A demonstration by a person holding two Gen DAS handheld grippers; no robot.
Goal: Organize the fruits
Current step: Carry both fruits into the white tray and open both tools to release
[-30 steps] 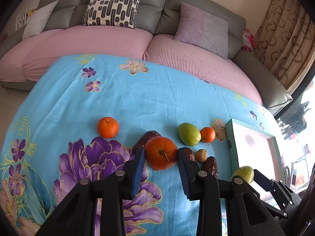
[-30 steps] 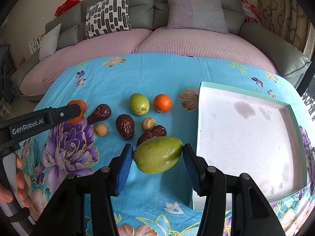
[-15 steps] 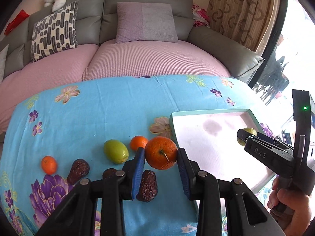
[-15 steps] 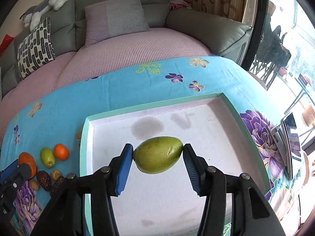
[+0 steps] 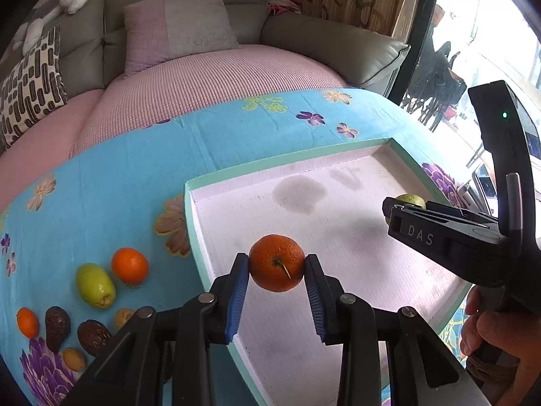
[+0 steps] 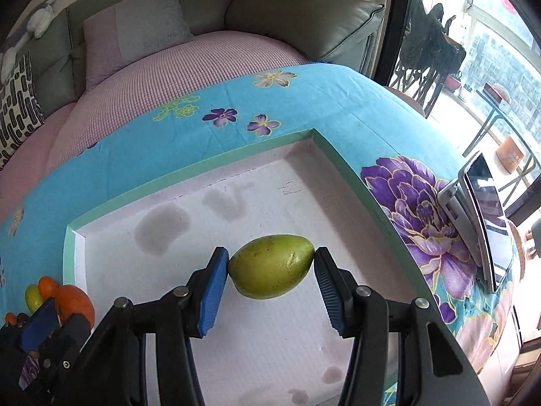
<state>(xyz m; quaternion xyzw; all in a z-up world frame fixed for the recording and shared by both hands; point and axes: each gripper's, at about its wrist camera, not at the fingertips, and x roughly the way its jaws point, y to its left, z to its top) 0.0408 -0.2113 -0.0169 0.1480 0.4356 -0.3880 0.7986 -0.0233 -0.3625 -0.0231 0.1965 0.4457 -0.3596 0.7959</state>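
My left gripper is shut on an orange, held above the near left part of the white tray with its green rim. My right gripper is shut on a green mango-shaped fruit, hanging over the middle of the tray. In the left wrist view the right gripper's black body reaches in from the right with the green fruit just showing behind it. On the blue flowered cloth left of the tray lie a green fruit, a small orange, another small orange and several dark dates.
A pink and grey sofa with cushions stands behind the table. A tablet on a stand leans at the table's right edge. A person's hand grips the right tool. The tray's floor has a few grey stains.
Both grippers have swung right from over the loose fruits to above the tray, each carrying its fruit. The views have also rolled.
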